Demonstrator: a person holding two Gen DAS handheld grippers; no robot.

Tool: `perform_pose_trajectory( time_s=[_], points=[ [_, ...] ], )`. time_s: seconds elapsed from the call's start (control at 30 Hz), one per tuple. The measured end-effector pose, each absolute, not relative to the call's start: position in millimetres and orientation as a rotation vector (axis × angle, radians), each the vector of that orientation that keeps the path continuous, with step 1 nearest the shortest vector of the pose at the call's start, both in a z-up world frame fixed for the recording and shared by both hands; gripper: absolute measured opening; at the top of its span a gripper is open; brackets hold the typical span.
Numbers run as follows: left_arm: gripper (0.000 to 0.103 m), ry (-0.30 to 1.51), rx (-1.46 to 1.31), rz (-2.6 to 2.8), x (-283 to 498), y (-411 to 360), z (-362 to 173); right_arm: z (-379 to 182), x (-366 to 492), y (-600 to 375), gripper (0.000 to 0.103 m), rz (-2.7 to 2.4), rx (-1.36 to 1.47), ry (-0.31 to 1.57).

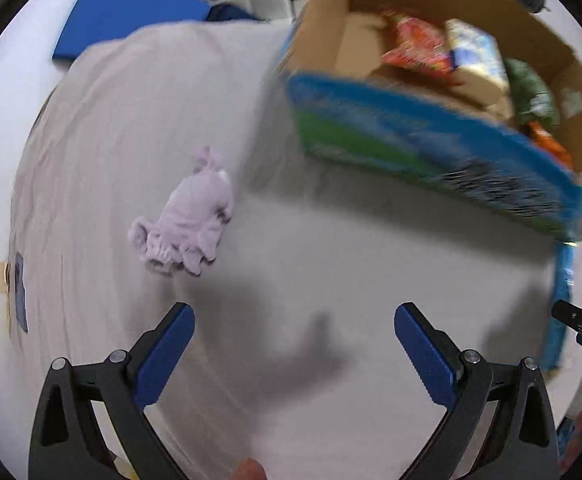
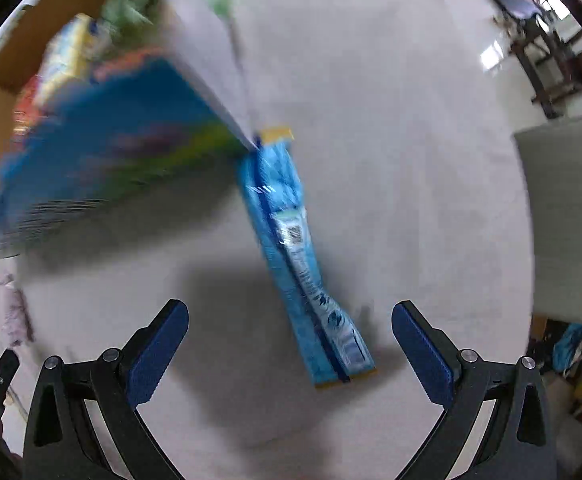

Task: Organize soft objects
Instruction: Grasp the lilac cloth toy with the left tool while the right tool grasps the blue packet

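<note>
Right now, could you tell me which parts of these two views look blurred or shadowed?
Left wrist view: the cardboard box is motion-smeared, the lilac cloth softer; gripper shadow on the bed sheet. Right wrist view: box badly smeared, blue packet fairly sharp, dark shadow beneath.

- Right gripper spread wide, nothing between its fingers.
- Blue packet lies on the grey cloth ahead, its near end between the fingertips.
- Cardboard box ahead-left, blurred.

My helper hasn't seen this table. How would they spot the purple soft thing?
Start at the open cardboard box on the grey cloth. Left of it, apart from the box, lies the crumpled lilac fabric piece: the only pale purple, ruffled item there.
</note>
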State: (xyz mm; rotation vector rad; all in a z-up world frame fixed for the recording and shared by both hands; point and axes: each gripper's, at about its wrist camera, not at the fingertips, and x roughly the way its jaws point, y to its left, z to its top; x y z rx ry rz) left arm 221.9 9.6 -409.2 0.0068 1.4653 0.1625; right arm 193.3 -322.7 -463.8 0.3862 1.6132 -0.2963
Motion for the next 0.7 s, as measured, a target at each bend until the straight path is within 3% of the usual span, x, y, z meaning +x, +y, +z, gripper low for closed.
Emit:
perform_pose_trajectory(
  time_s=[0.17, 0.2, 0.23, 0.3, 0.7],
  points=[
    [0.103, 1.493, -0.020, 0.221, 230.6, 34.4, -429.6, -482.2, 192.8, -316.3, 0.082, -0.347, 0.349, 1.624],
    [0.103, 1.495, -0.028, 0.226, 231.3, 37.2, -432.2, -480.4, 192.2, -313.9, 0.071, -0.343, 0.340, 1.618],
    [0.103, 1.496, -0.040, 0.231, 233.0, 43.0, -432.3, -475.9, 189.5, -309.9, 0.052, -0.341, 0.329, 1.612],
    [0.103, 1.495, -0.053, 0.237, 236.2, 51.0, -431.2, -473.1, 185.2, -302.7, 0.027, -0.323, 0.322, 1.640],
    [0.103, 1.539, -0.066, 0.219, 276.6, 117.5, -428.8, -463.1, 150.6, -244.9, 0.023, -0.160, 0.289, 1.659]
  ],
)
